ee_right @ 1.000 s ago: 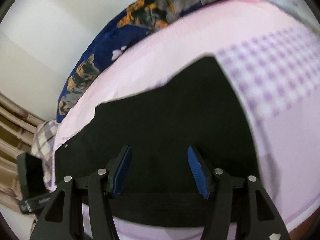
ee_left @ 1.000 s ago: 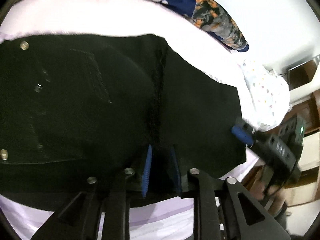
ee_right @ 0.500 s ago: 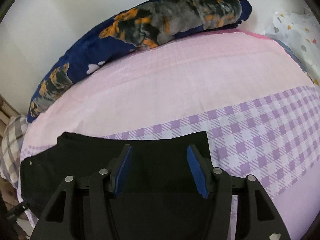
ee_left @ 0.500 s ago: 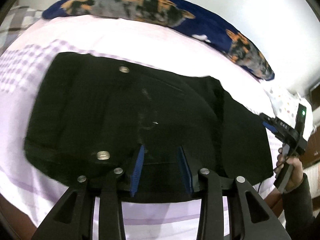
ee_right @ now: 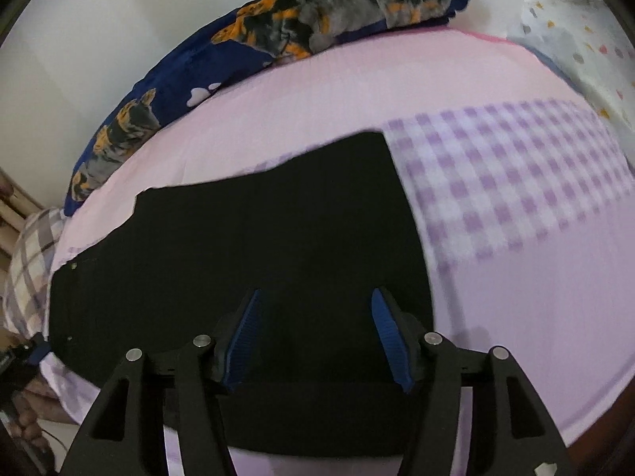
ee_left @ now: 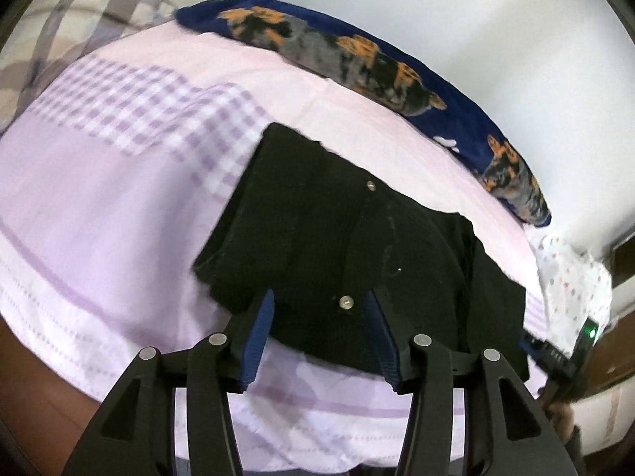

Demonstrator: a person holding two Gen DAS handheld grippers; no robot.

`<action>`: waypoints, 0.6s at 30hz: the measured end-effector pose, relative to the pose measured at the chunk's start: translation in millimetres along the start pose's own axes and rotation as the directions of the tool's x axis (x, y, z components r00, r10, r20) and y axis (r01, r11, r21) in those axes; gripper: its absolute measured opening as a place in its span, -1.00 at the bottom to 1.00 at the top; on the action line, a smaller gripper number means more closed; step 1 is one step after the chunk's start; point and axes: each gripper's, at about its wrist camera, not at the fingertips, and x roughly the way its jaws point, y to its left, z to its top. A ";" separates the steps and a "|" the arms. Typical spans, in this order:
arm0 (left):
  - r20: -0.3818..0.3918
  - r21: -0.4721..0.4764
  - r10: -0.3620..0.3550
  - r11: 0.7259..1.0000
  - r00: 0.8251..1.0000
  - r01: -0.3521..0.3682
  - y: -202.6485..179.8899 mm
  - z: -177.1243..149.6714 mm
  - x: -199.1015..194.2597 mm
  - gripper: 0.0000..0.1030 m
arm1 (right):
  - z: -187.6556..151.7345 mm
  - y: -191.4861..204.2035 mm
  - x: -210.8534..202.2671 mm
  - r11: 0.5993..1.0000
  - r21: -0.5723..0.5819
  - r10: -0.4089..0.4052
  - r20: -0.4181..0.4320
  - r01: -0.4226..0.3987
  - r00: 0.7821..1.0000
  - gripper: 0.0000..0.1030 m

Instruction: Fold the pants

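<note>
Nearest the cameras, the left hand-held gripper (ee_left: 319,333) and the right hand-held gripper (ee_right: 317,333) both hang with fingers spread and nothing between them, just above the near edge of the black pants (ee_left: 357,254). The pants lie flat on the bed (ee_left: 119,214) as a compact, layered rectangle near its front edge, so the folding looks mostly or wholly done, with perhaps one last fold or smoothing left. Beyond them, a dark blue patterned blanket (ee_right: 278,31) runs along the far wall.
</note>
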 end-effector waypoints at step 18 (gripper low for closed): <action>-0.028 -0.265 -0.190 0.948 0.981 0.176 60.5 -14.2 21.0 -0.01 | -9.5 54.6 -20.5 0.993 0.014 0.119 0.011 -0.119 0.993 0.26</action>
